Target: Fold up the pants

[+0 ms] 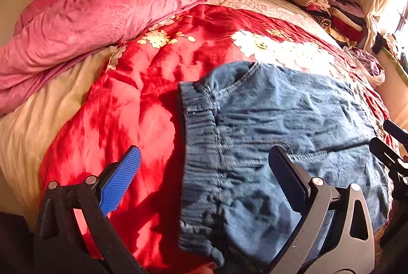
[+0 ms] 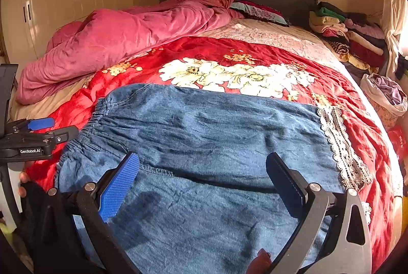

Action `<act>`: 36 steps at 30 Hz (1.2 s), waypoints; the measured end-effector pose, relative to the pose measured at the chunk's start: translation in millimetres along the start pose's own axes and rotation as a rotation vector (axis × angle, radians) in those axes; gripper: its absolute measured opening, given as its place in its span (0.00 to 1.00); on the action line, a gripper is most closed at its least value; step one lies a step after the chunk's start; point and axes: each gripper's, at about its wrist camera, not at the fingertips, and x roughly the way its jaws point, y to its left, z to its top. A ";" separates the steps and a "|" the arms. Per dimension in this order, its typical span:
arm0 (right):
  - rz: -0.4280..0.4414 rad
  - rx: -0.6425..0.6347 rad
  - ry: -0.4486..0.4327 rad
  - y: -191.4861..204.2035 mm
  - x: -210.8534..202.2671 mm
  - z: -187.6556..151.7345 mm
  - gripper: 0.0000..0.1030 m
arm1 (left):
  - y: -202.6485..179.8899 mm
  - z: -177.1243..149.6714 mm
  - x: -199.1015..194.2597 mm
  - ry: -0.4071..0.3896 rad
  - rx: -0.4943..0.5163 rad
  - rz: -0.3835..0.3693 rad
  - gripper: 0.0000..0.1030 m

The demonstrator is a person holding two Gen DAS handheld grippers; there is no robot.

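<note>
Nearest the right wrist camera, the right tool hangs with its jaws spread wide and nothing between them, poised over the middle of the pants. The left tool is likewise wide open and empty, one blue pad over the red blanket, the dark pad over the denim beside the elastic waistband. The pants lie flat on the bed, waistband at nine o'clock, lace-trimmed hem at three o'clock. Beyond, at twelve o'clock, sits a pink quilt; at two o'clock, stacked clothes. The plush blanket could get pinched together with the denim, dragging it into the fold. Gripping only the top layer would likely leave the legs skewed.
</note>
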 end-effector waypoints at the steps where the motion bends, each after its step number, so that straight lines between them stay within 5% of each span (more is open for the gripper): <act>1: 0.005 -0.009 0.007 -1.2 5.4 4.7 0.96 | 2.5 4.9 4.0 0.001 0.001 -0.003 0.91; 14: -0.019 -0.132 0.080 -18.6 78.8 49.5 0.96 | 27.8 52.0 74.3 0.085 0.037 0.035 0.91; 24: 0.058 -0.204 0.158 -7.4 133.0 82.1 0.96 | 36.1 70.7 110.0 0.133 0.024 -0.071 0.90; 29: 0.047 -0.281 0.179 -2.2 153.1 89.9 0.96 | 28.2 69.5 120.6 0.137 0.050 -0.106 0.61; 31: 0.046 -0.302 0.189 -1.6 160.9 92.2 0.96 | 22.0 68.8 116.1 0.115 0.079 -0.119 0.41; 36: 0.042 -0.400 0.191 8.9 173.3 93.7 0.96 | 11.9 65.8 98.3 0.031 0.133 -0.086 0.30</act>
